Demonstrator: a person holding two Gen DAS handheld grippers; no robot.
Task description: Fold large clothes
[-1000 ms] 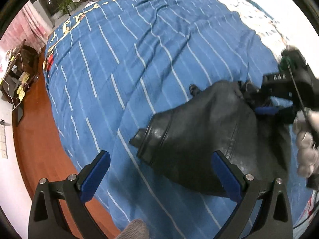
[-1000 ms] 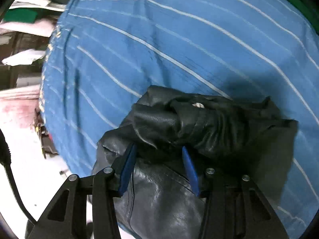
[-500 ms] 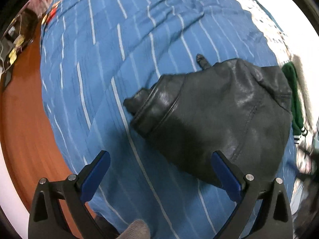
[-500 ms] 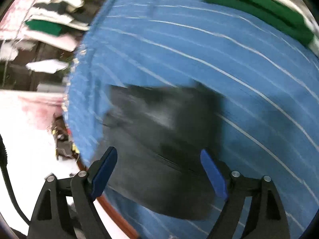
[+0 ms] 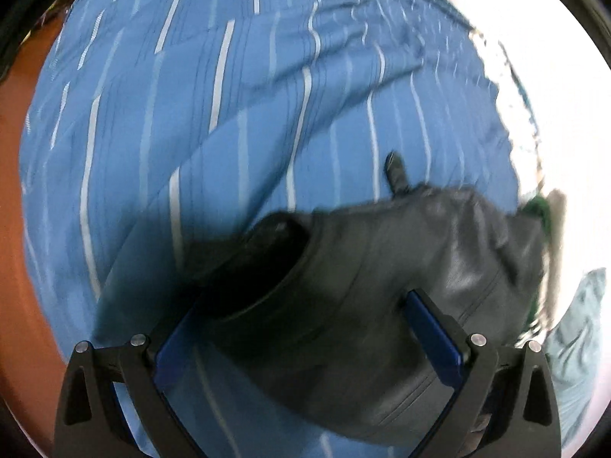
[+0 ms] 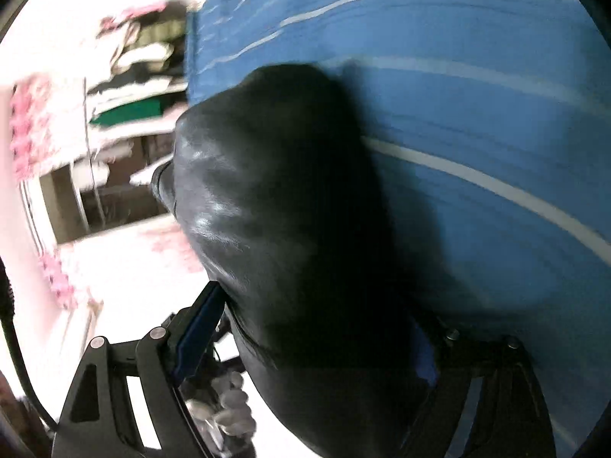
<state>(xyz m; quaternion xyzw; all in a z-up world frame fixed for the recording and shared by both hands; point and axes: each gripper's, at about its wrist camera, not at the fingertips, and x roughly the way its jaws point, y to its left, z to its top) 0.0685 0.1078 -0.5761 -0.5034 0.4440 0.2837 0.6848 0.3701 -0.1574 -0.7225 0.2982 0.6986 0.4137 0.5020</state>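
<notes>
A folded black leather jacket (image 5: 401, 286) lies on a blue white-striped bedspread (image 5: 229, 114). My left gripper (image 5: 305, 328) is open, its blue-padded jaws wide apart on either side of the jacket's near edge, close over it. In the right wrist view the jacket (image 6: 275, 210) fills the middle. My right gripper (image 6: 309, 343) is open with the jacket between its jaws; the right jaw is mostly in shadow behind the leather.
The bedspread (image 6: 477, 114) stretches to the right. A shelf with stacked clothes (image 6: 130, 87) stands beyond the bed. Orange wooden floor (image 5: 23, 229) lies left of the bed. Green cloth (image 5: 538, 210) peeks out past the jacket. A gloved hand (image 6: 225, 412) shows low down.
The right gripper let go of the jacket, opened, and swung in close at its side. The left gripper came down and forward so that its open jaws straddle the jacket's edge.
</notes>
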